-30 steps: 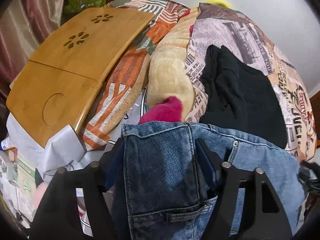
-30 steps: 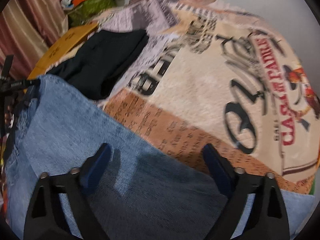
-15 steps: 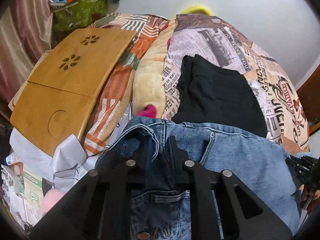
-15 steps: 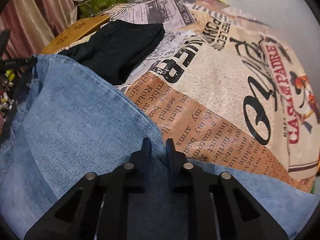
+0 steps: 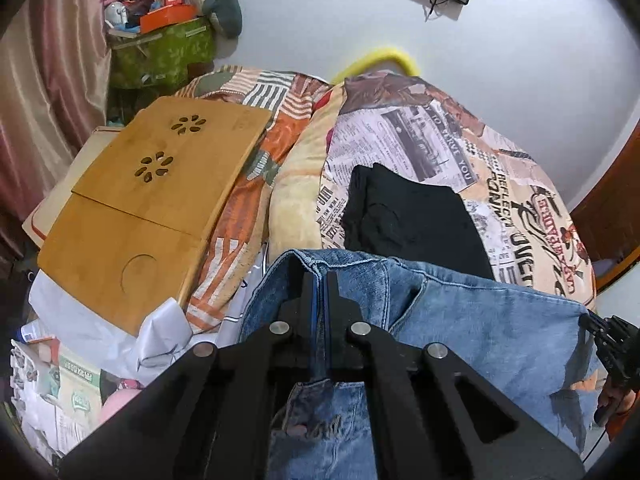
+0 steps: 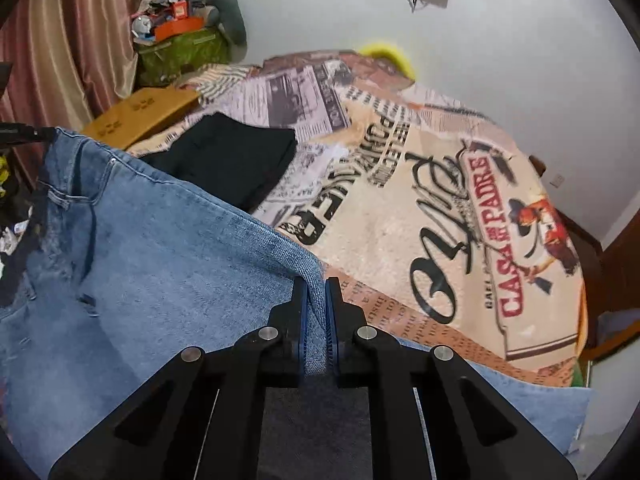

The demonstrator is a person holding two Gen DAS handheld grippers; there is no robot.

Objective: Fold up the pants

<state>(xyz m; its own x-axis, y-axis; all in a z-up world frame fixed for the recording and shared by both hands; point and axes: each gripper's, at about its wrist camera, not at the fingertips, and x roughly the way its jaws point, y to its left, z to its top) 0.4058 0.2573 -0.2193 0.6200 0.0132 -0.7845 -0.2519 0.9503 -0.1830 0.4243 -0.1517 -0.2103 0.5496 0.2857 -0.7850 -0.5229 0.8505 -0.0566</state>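
The blue denim pants hang between the 2 grippers above the bed, spread as a broad sheet of cloth in front of both cameras. The left gripper has its jaws pressed together on a folded edge at the top of the pants, near a seam and pocket, with only a thin strip of denim between the blue pads. The right gripper has its jaws closed the same way on the far edge of the pants, a narrow band of denim pinched between its pads. In the left wrist view the right gripper shows at the right edge, holding the other end of the denim. Behind the pants, a folded black garment lies on the newspaper-print blanket that covers the bed. A bamboo lap tray rests on an orange striped quilt to the left, near a pinkish curtain.
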